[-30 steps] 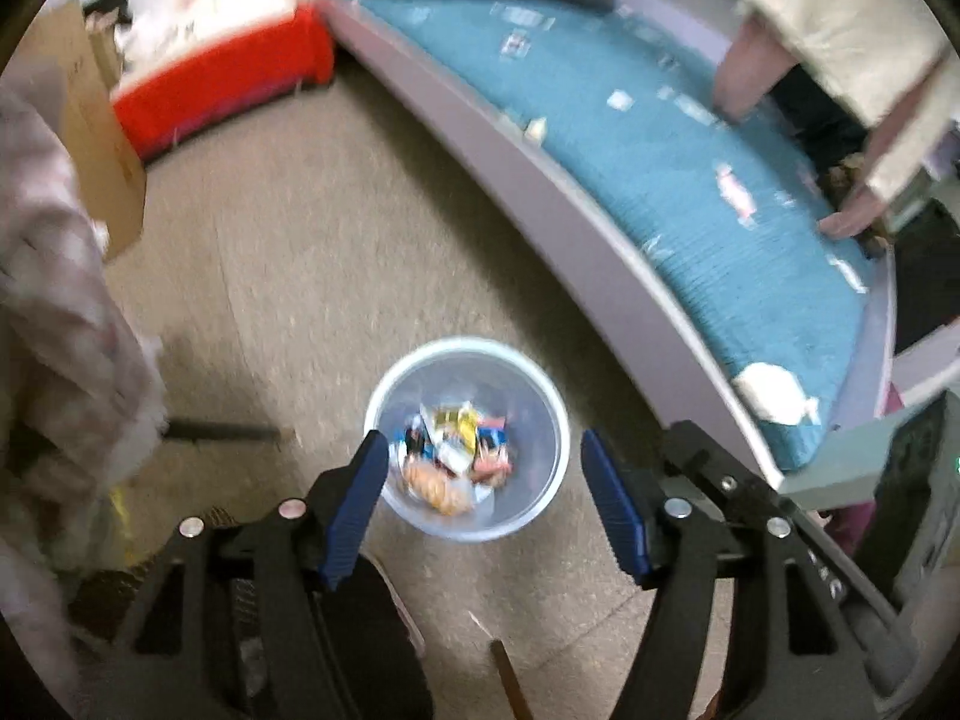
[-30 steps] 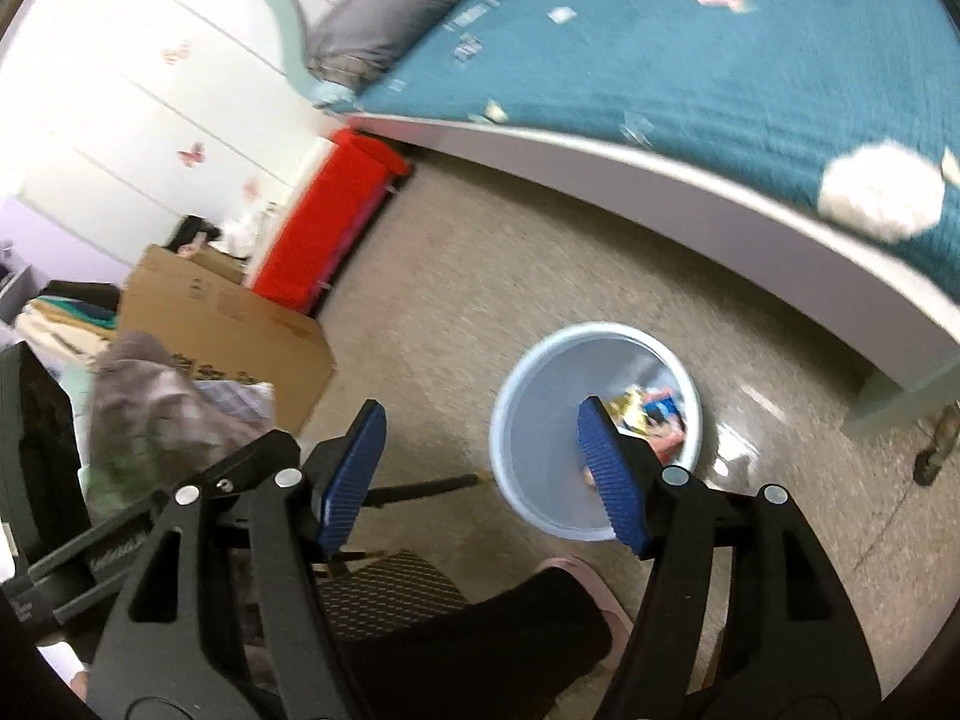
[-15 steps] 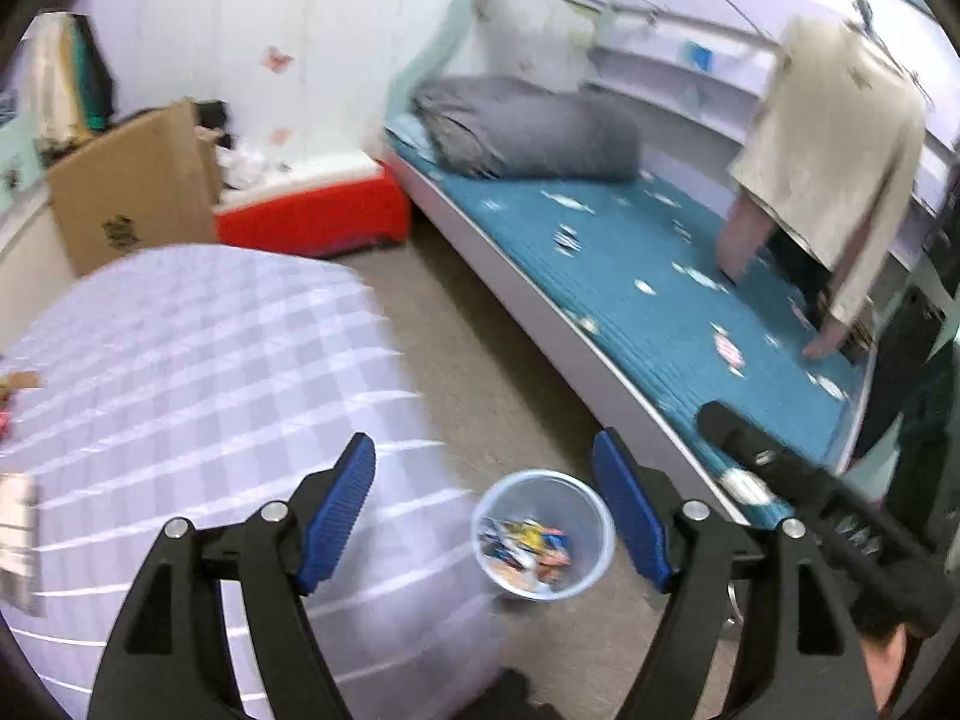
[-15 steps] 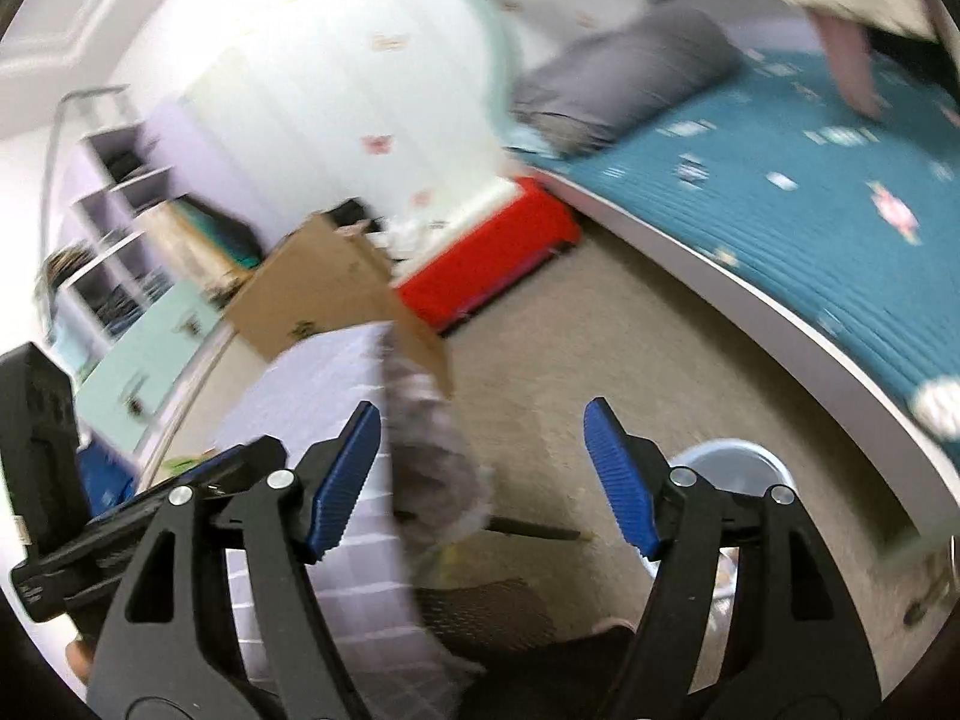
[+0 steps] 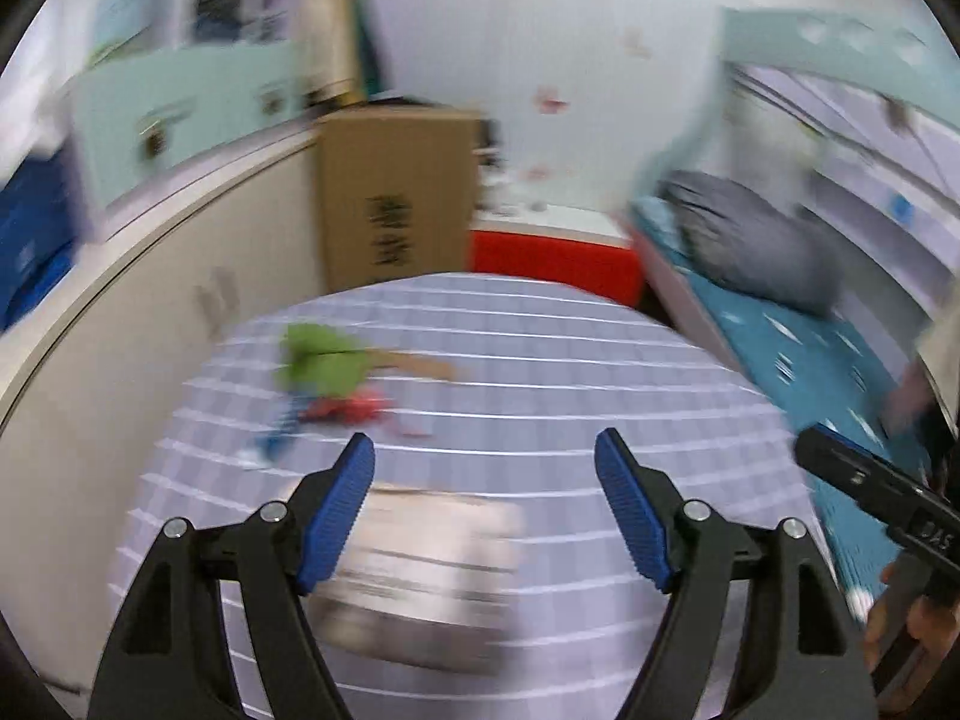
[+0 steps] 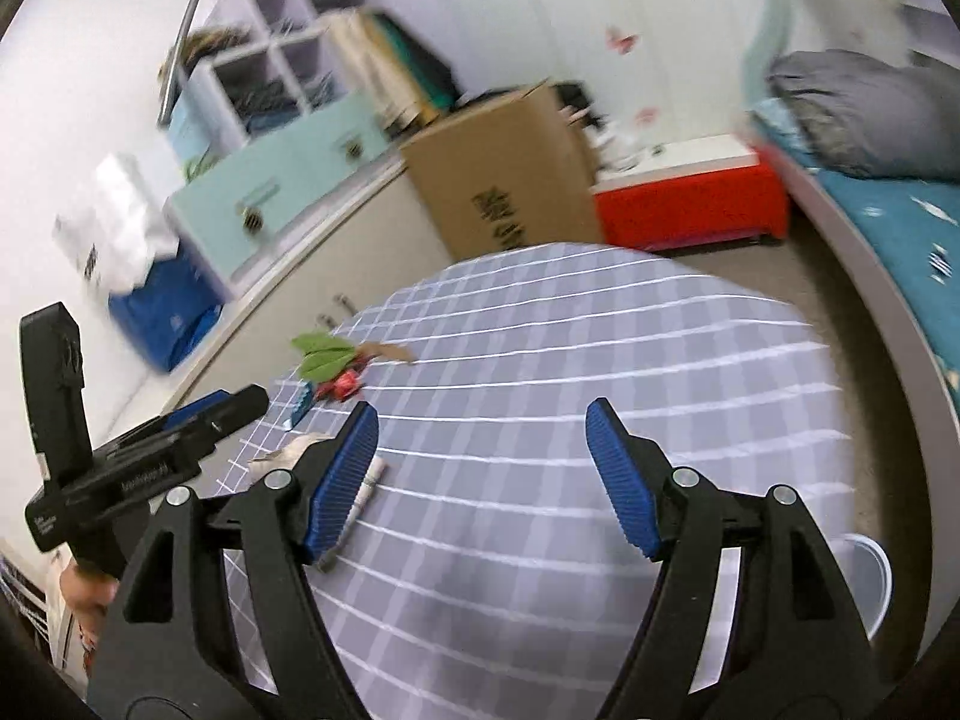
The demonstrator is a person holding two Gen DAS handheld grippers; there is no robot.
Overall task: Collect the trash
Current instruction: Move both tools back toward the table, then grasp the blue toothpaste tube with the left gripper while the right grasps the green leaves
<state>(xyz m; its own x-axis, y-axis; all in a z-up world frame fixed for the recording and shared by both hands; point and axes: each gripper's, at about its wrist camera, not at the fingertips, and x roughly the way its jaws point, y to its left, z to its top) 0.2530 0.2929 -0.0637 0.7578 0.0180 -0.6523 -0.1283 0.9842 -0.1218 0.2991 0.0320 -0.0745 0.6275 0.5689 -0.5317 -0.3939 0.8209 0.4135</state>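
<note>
A table under a lilac checked cloth [image 5: 570, 360] [image 6: 600, 360] holds litter at its far left. There lie green leaves [image 5: 321, 360] [image 6: 324, 354], a red wrapper [image 5: 351, 408] [image 6: 343, 385], a blue wrapper [image 5: 279, 432] [image 6: 303, 405] and a brown scrap [image 5: 420, 363]. A blurred pale crumpled paper [image 5: 420, 558] [image 6: 294, 450] lies nearer, under my left gripper [image 5: 486, 516], which is open and empty. A white stick-shaped piece [image 6: 366, 486] lies by the left finger of my right gripper [image 6: 483, 480], also open and empty. The pale bin's rim [image 6: 864, 558] shows beside the table at lower right.
A cardboard box [image 6: 504, 180] and a red box [image 6: 690, 198] stand beyond the table. A bed with a teal cover [image 5: 798, 360] and a grey pillow [image 6: 870, 114] runs along the right. Beige cabinets [image 5: 120, 330] line the left wall.
Both grippers rose from just above the floor bin and swung left to hover over the table. The bin left the left wrist view. The litter on the cloth came into sight.
</note>
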